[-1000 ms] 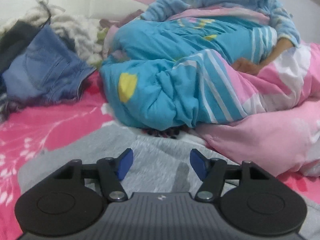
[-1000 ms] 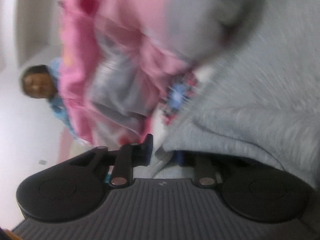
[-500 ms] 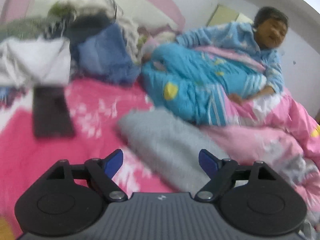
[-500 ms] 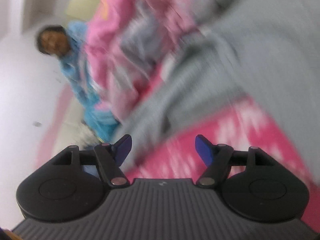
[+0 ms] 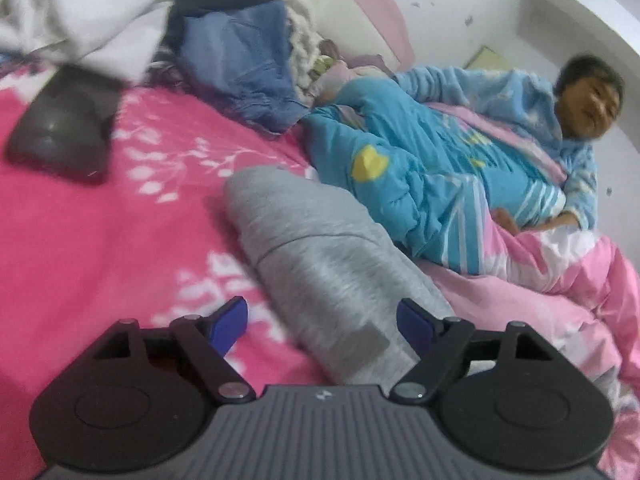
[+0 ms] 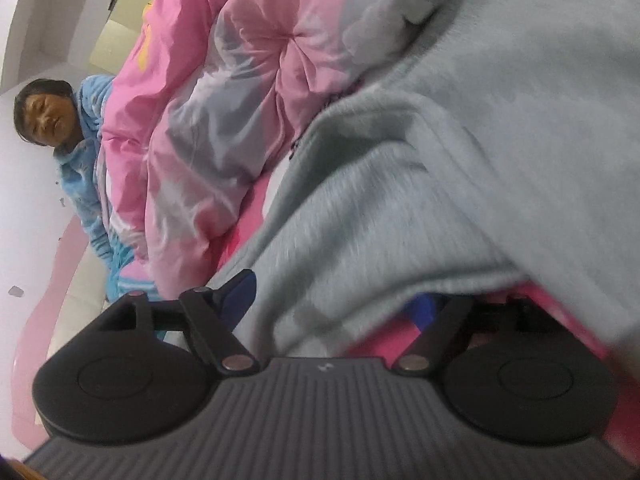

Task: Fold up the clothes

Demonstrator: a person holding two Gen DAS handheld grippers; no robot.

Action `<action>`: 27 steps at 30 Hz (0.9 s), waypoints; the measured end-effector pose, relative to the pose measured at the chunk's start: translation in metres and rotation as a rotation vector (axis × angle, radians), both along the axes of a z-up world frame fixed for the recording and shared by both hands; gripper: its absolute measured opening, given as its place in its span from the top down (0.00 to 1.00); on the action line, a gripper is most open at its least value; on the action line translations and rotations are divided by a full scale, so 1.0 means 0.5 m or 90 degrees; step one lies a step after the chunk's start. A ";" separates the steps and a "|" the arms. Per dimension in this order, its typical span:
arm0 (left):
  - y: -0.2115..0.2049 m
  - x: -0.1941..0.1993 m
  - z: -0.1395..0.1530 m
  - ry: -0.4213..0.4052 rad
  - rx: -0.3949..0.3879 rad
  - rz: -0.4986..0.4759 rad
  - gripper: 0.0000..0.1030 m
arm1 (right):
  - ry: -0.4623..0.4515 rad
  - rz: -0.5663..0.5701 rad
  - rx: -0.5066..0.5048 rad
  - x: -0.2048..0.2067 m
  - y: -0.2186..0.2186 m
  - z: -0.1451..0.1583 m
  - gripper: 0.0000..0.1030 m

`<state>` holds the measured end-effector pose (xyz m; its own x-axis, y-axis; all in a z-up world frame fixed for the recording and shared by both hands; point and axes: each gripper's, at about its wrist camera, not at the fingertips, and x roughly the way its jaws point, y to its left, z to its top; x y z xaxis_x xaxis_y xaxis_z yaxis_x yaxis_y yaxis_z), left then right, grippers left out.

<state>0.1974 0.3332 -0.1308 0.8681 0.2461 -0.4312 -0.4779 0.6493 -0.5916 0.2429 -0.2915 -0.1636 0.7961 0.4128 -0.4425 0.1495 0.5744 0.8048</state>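
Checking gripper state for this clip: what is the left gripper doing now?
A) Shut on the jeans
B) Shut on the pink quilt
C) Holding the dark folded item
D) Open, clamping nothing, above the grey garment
D: the left gripper has its jaws spread apart over the grey garment, clamping nothing.

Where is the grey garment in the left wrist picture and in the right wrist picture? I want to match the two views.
Left wrist: the grey garment lies lower centre on the pink sheet, reaching between the open left gripper.
Right wrist: it fills the right and centre, draped over the open right gripper.
Shared landmark: the person in blue pyjamas, far right in the left view, far left in the right.
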 end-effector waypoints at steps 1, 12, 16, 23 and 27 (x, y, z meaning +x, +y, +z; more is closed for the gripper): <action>0.002 0.015 0.000 0.006 0.001 -0.002 0.21 | -0.008 -0.006 0.003 0.011 -0.001 -0.003 0.21; 0.034 0.076 -0.003 0.002 -0.077 0.073 0.77 | -0.037 -0.064 0.022 0.087 -0.014 -0.043 0.88; 0.034 0.050 0.027 -0.021 -0.087 0.073 0.83 | -0.062 -0.055 0.026 0.067 -0.016 -0.010 0.92; 0.054 -0.070 0.069 -0.050 -0.143 0.060 0.84 | -0.076 -0.022 0.028 -0.015 -0.026 0.062 0.93; 0.068 -0.202 0.083 -0.042 -0.146 0.060 0.84 | -0.054 0.010 0.057 -0.105 -0.034 0.082 0.93</action>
